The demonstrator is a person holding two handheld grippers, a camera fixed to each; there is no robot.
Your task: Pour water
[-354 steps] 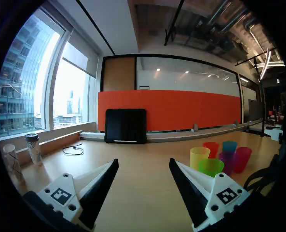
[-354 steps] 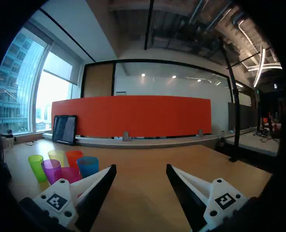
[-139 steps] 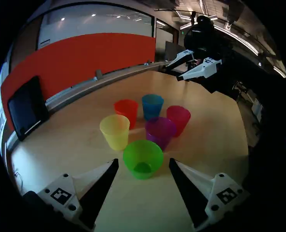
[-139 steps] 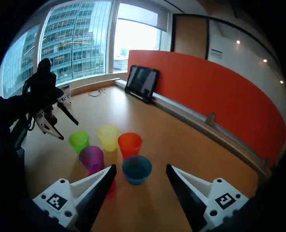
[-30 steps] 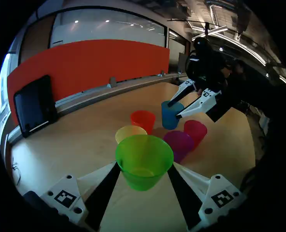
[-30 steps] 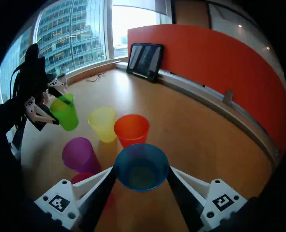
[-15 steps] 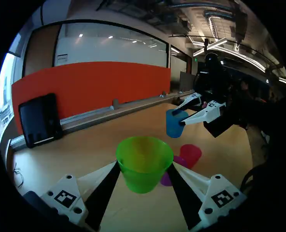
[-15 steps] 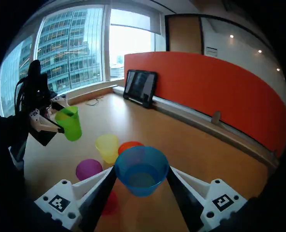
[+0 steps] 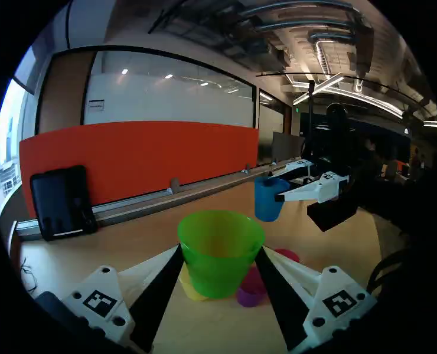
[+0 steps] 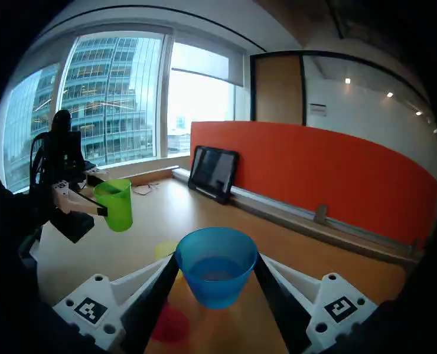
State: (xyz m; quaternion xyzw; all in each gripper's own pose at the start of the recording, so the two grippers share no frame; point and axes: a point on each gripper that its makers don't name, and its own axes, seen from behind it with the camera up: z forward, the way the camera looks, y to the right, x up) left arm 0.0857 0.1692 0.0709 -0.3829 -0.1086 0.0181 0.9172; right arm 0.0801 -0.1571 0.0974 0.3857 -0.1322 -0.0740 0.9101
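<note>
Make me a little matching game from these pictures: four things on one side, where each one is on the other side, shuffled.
Things
1. green cup
2. blue cup
3. purple cup
4. black tablet

Places
A. standing on the table
B. propped up in front of the orange panel
C. held in the air between the fingers of the right gripper
D. held in the air between the fingers of the left gripper

Pairs: 1-D, 2-C, 3-A, 4-B
</note>
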